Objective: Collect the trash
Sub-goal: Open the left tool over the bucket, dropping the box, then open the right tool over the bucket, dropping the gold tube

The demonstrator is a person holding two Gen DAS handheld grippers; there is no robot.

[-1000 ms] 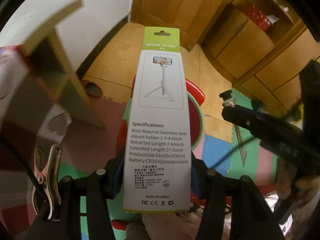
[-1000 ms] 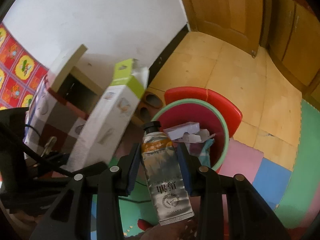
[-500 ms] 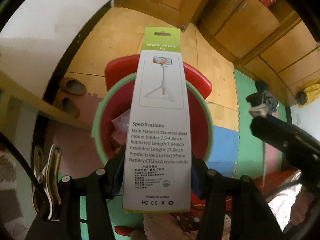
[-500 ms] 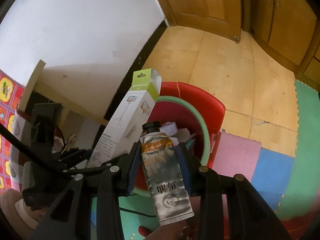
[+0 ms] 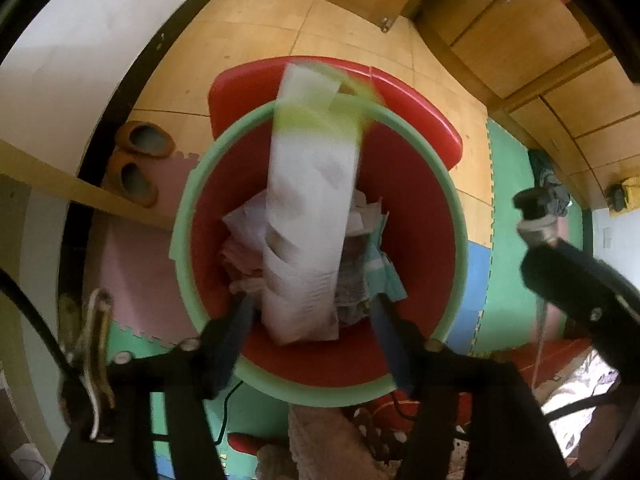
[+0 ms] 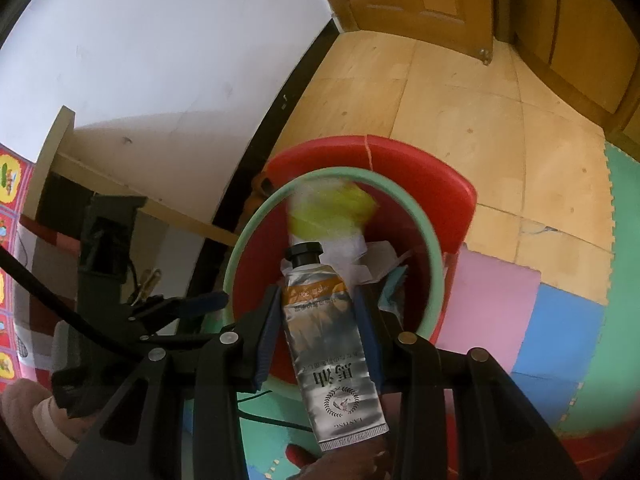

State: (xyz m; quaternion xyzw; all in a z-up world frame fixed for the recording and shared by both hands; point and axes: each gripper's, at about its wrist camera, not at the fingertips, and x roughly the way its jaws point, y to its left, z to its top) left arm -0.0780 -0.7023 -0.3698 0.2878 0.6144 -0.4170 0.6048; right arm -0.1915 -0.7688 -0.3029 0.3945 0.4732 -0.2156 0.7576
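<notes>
Over the bin (image 5: 456, 216), the left claw (image 5: 312, 312) has just been opening and the box (image 5: 312, 216) drops free among the papers, while the right claw (image 6: 320, 316) stays clamped on the tube (image 6: 328, 336), due next.

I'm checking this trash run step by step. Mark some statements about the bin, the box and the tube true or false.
1. The right gripper holds a silver tube. True.
2. The left gripper clamps the white box. False: its jaws have just been opening, and the blurred box is clear of them over the bin.
3. The bin is empty. False: crumpled paper lies inside.
4. The tube's cap is black. True.
</notes>
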